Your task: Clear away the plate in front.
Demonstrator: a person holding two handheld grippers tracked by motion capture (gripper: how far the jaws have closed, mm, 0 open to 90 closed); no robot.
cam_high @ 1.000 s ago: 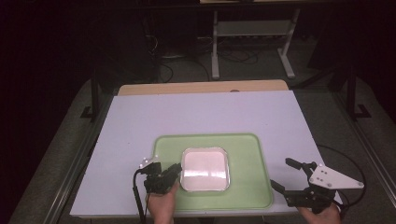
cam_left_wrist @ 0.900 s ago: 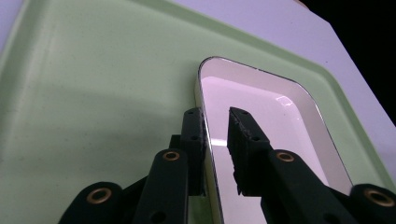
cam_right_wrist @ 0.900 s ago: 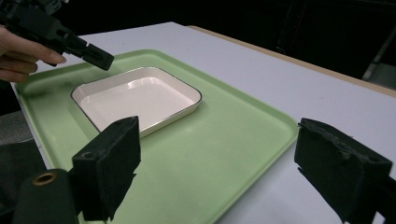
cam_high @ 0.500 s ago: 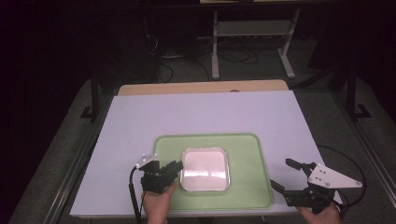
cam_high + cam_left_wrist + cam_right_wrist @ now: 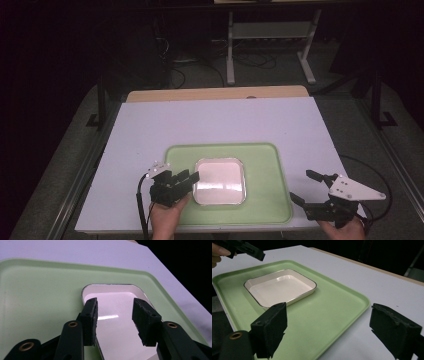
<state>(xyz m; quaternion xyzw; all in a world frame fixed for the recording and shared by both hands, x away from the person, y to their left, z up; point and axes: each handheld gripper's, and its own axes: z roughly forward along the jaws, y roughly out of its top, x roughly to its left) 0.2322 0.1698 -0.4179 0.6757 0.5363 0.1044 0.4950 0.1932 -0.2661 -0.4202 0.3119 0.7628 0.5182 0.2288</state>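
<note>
While my left hand-held gripper [image 5: 187,178] hovers with jaws apart over the white dish [image 5: 220,181] on the green tray [image 5: 265,165], my right hand-held gripper [image 5: 306,188] stands wide apart beside the tray, above the tabletop [image 5: 215,120].

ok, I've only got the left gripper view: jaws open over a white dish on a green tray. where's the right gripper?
Observer: The right gripper sits off the tray's right edge, over the white table, jaws open.
Operator: anything in the dish? I see only part of it.
Observer: Nothing in it. In the right gripper view the whole white dish shows a bare, glossy inside.
Operator: where does the dish sit on the tray?
Observer: On the left-centre part of the green tray, with more bare tray on the right. The left gripper is at the dish's left rim.
Operator: anything else on the table?
Observer: No other loose items that I can see, just the tray and dish.
</note>
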